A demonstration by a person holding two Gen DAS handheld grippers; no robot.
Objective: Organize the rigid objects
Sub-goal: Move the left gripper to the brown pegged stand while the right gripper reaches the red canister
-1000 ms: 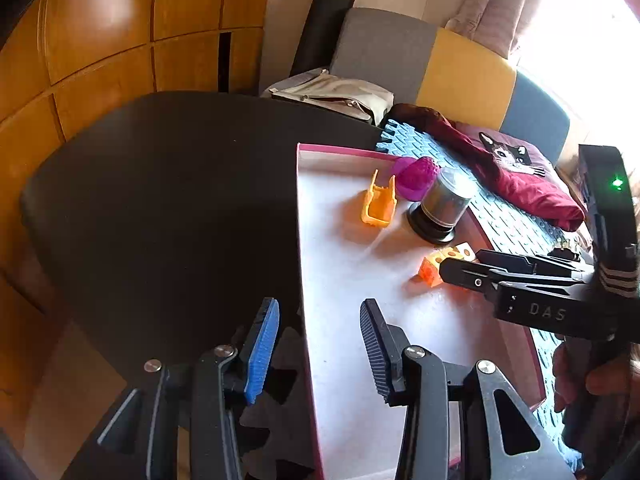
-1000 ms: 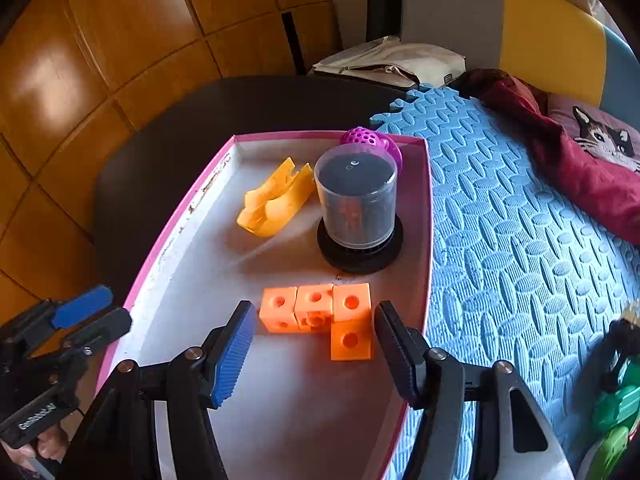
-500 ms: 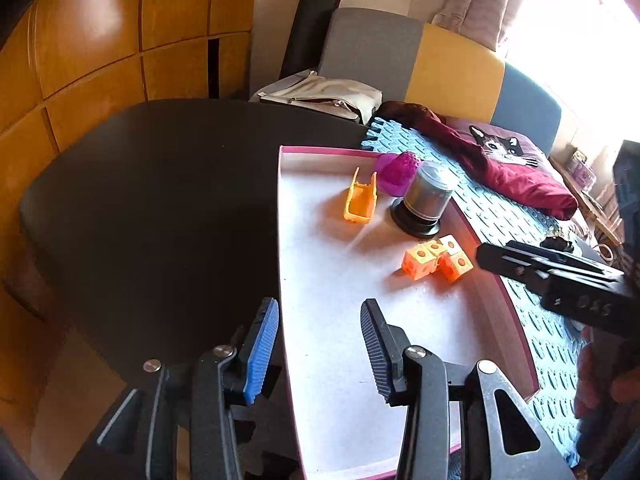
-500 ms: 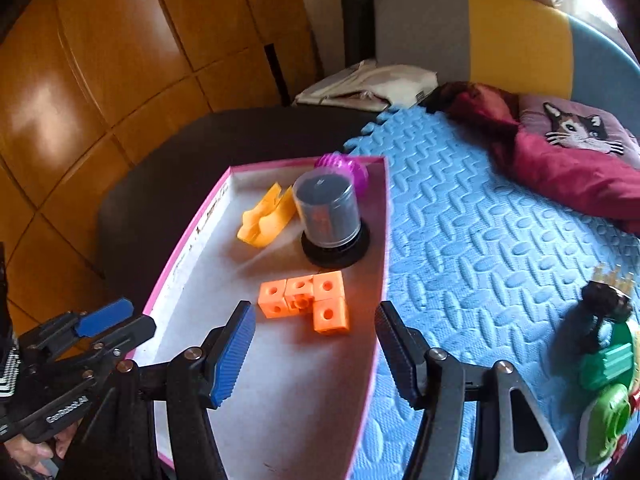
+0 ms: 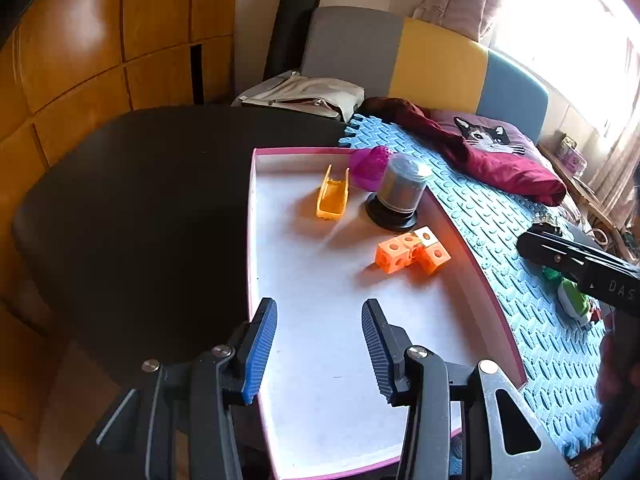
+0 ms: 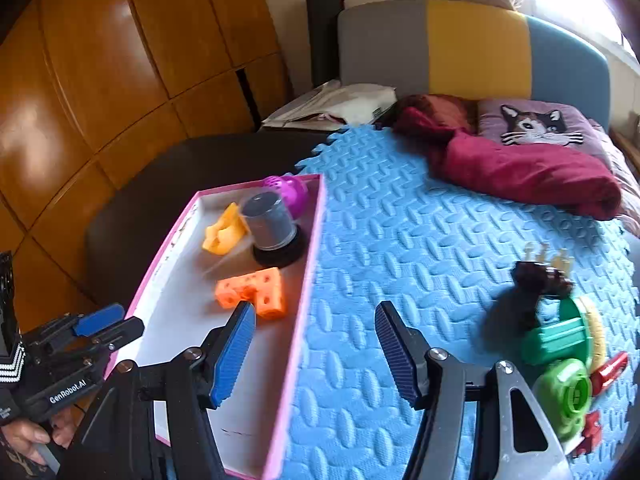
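While tray (image 5: 460, 236) fills both views, only right shows blurry, perhaps green, toys (image 6: 560, 360).

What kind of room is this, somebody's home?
Most likely a bedroom or living room at home. A padded headboard or sofa back stands behind a cat-print cushion, wooden wall panels line one side, and toys lie on a blue foam play mat.
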